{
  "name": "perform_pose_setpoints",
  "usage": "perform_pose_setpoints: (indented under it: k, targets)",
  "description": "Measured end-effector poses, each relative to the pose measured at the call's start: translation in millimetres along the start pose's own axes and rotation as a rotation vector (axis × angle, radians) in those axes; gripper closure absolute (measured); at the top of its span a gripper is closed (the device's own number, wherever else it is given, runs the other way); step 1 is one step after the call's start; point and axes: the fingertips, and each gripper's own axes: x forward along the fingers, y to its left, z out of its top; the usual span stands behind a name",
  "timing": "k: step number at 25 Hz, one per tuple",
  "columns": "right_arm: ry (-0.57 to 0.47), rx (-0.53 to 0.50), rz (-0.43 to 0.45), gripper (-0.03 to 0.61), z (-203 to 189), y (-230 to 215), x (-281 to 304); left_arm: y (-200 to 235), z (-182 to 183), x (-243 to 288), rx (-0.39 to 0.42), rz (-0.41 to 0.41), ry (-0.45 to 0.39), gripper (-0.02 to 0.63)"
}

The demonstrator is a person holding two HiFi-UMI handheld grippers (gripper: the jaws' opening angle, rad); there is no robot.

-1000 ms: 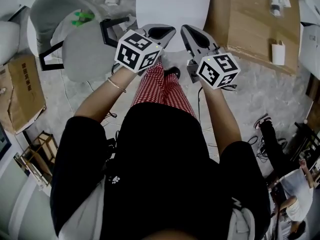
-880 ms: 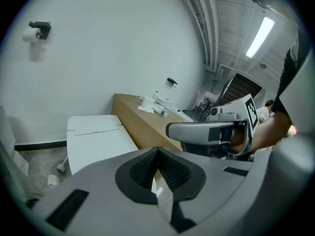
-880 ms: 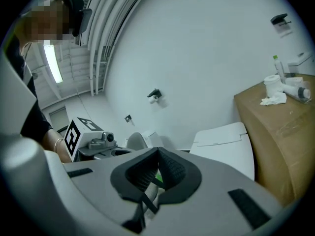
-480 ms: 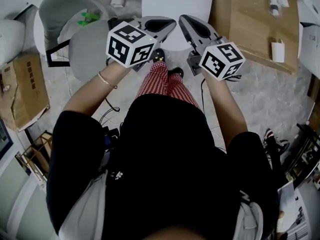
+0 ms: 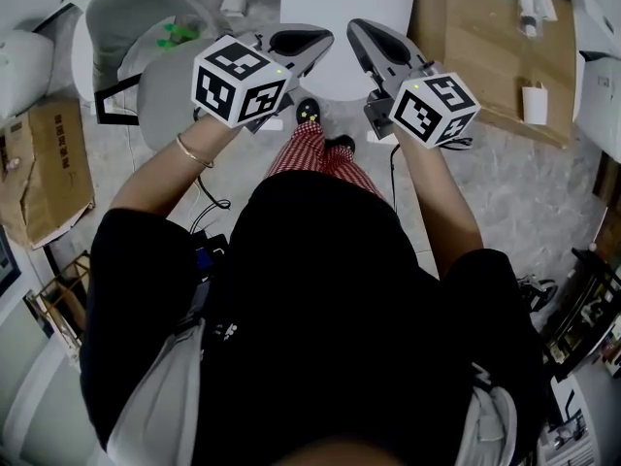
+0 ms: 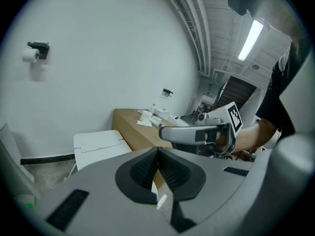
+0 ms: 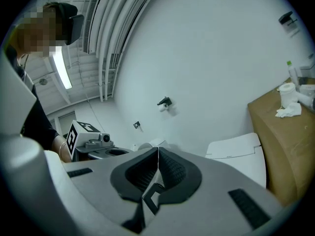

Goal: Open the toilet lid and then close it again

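Left gripper [image 5: 303,45] jaws pressed together on nothing, right gripper [image 5: 374,47] likewise closed and empty, both raised just short of the toilet lid [image 5: 347,3], lid down, cardboard box [image 5: 485,47] at the toilet's right, gray chair [image 5: 165,81] at its left

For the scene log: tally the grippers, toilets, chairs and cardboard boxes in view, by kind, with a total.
Grippers: 2, the left gripper and the right gripper, both shut
Toilet: 1
Chair: 1
Cardboard boxes: 2, left box, right box
Total: 6
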Motion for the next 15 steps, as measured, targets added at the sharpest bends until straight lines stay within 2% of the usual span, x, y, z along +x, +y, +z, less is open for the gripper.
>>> perform_pose_setpoints:
  k: [5, 8, 15]
  targets:
    - [-0.025, -0.01, 0.025, 0.557, 16.7, 10.6, -0.7, -2.8, 22.8, -15.8, 0.049, 0.013, -0.048, 0.609]
    - [-0.038, -0.017, 0.038, 0.557, 23.0, 16.2, -1.7, -2.5, 26.3, -29.6, 0.069, 0.021, -0.047, 0.609]
    - [-0.036, -0.011, 0.082, 0.557, 32.5, 29.5, 4.8, 14.4, 41.2, -52.1, 0.038, 0.072, -0.096, 0.609]
